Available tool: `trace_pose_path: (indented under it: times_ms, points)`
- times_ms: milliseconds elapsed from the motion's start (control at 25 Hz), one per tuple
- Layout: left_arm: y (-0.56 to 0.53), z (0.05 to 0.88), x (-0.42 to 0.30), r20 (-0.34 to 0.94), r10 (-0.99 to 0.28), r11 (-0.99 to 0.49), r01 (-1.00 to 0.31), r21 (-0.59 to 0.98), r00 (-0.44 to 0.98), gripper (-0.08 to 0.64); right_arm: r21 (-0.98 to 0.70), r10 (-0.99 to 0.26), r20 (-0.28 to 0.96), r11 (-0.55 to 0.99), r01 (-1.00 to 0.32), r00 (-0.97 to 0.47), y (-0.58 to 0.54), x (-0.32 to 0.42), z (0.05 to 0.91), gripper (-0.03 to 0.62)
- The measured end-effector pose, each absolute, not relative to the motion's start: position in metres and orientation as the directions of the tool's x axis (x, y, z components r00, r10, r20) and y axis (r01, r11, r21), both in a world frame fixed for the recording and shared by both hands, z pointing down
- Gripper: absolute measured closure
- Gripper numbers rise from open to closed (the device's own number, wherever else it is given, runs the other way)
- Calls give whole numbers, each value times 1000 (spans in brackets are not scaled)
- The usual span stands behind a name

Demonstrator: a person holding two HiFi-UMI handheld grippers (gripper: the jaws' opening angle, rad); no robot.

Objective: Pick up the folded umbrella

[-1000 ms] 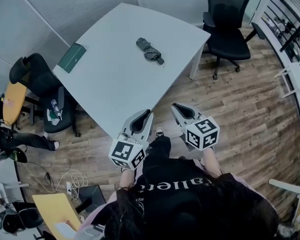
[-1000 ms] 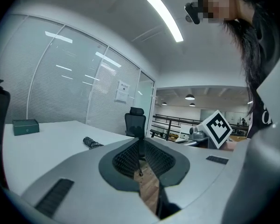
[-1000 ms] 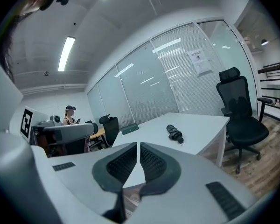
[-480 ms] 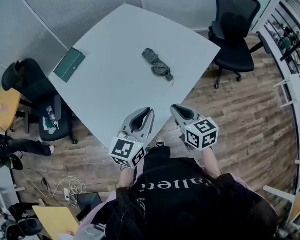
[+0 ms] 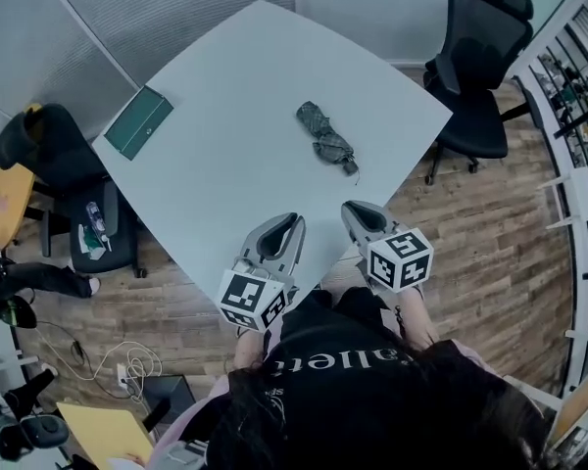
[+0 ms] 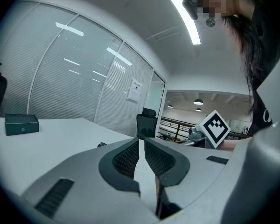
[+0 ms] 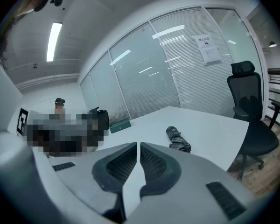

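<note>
Head view: a dark grey folded fabric umbrella [image 5: 326,141] lies on the pale grey table [image 5: 225,164], right of its middle. Left gripper view: the left gripper [image 6: 140,142], at the table's near edge, is clenched on nothing. Right gripper view: the right gripper [image 7: 138,146], also clenched and empty, faces the table.

The bench [image 5: 225,164] is a pale grey-white, without pattern. The folded umbrella [image 5: 327,143] is dark grey, and its cloth seems to carry a fine check, though the view is too small to be sure. The flat box [image 5: 137,122] is dark green. The left gripper [image 5: 290,221] and the right gripper [image 5: 357,208] are light grey with black ribbed pads [image 7: 122,164]; their cubes show black-and-white square markers. The office chair [image 5: 475,76] is black. The floor [image 5: 490,223] is brown wood planks.
</note>
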State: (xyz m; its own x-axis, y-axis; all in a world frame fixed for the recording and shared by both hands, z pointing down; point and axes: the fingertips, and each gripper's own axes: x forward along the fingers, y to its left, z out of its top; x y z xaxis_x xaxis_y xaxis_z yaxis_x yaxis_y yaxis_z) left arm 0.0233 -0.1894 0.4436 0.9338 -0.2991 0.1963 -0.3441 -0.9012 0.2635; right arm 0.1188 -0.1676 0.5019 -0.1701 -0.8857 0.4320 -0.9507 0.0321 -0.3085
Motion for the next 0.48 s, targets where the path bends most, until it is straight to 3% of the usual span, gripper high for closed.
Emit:
trace_pose_path:
  times_ms: [480]
  points:
    - [-218, 452, 38, 211, -399, -849, -447, 283, 892, 509, -313, -843, 475, 107, -944, -253, -212, 147, 522, 558]
